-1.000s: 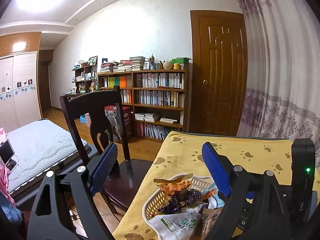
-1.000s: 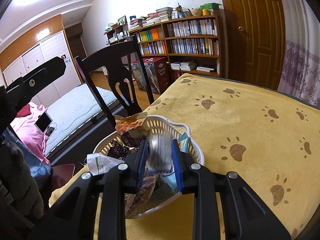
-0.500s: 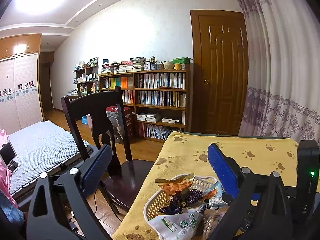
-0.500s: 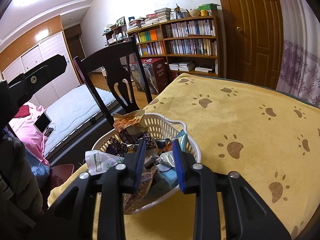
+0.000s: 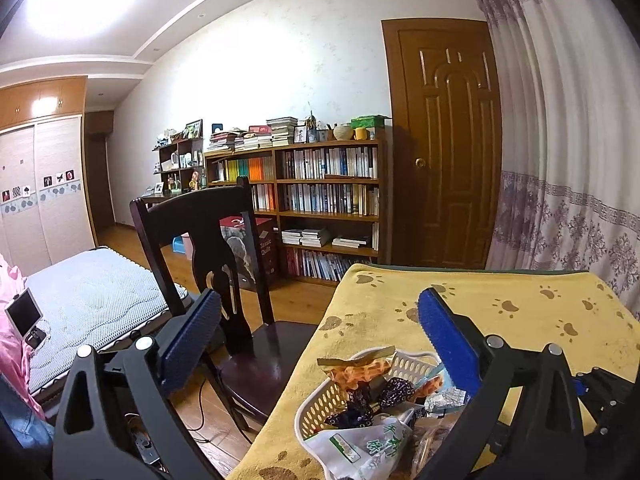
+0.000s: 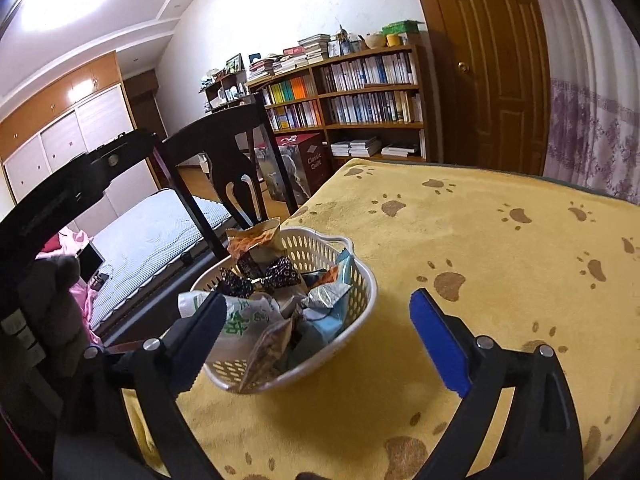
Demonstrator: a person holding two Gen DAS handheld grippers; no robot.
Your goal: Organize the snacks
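1. Basket (image 6: 362, 300) sits on the table (image 6: 500, 264), near its 9 o'clock edge.
2. Snack packets (image 6: 280, 292) piled inside the basket; one packet (image 6: 256, 238) sticks up over the rim at 11 o'clock.
3. Chair (image 6: 224, 160) stands off the table at 10 o'clock from the basket.
4. Bed (image 6: 160, 236) lies behind the chair, at 9 o'clock.
5. Bookshelf (image 6: 360, 96) against the far wall at 12 o'clock; door (image 6: 492, 60) to its right.

Dark wooden chair (image 5: 208, 240) beside the paw-print tablecloth (image 6: 500, 248), bookshelf (image 5: 328, 200) and door (image 5: 448, 144) behind.
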